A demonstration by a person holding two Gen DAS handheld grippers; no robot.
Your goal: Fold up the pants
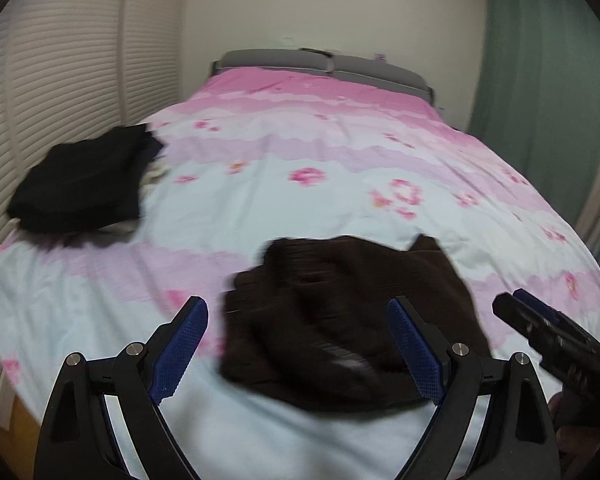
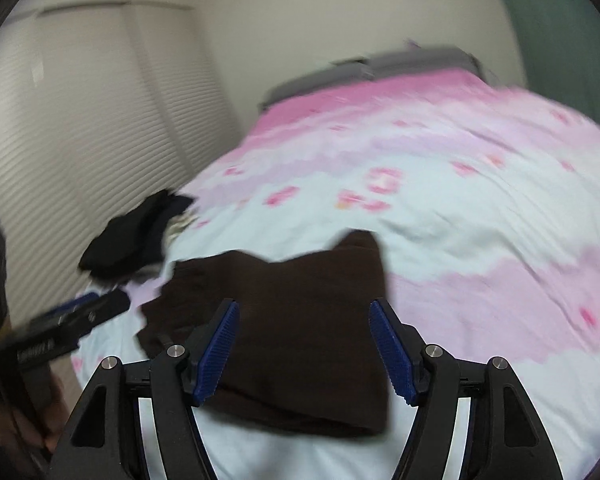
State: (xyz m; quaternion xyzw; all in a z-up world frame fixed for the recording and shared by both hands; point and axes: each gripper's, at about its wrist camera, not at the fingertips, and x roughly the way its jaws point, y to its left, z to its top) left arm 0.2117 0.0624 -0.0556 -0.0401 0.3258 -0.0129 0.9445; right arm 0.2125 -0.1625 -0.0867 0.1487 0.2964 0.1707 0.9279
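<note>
Dark brown pants [image 1: 340, 320] lie folded in a loose bundle near the foot of the bed, and they also show in the right wrist view [image 2: 292, 320]. My left gripper [image 1: 298, 308] is open wide just above their near left part, its blue pads apart and gripping nothing. My right gripper [image 2: 303, 308] is open too, hovering over the middle of the pants with neither pad pressing the cloth. Each gripper shows in the other's view: the right gripper [image 1: 540, 328] at the right edge, the left gripper [image 2: 80, 316] at the left. Both views are motion-blurred.
The bed has a pink and white flowered cover [image 1: 340, 160] and a grey headboard [image 1: 320, 64]. A stack of folded black clothes [image 1: 84, 184] sits at the bed's left edge. White slatted doors [image 1: 60, 80] stand to the left, a green curtain [image 1: 540, 60] to the right.
</note>
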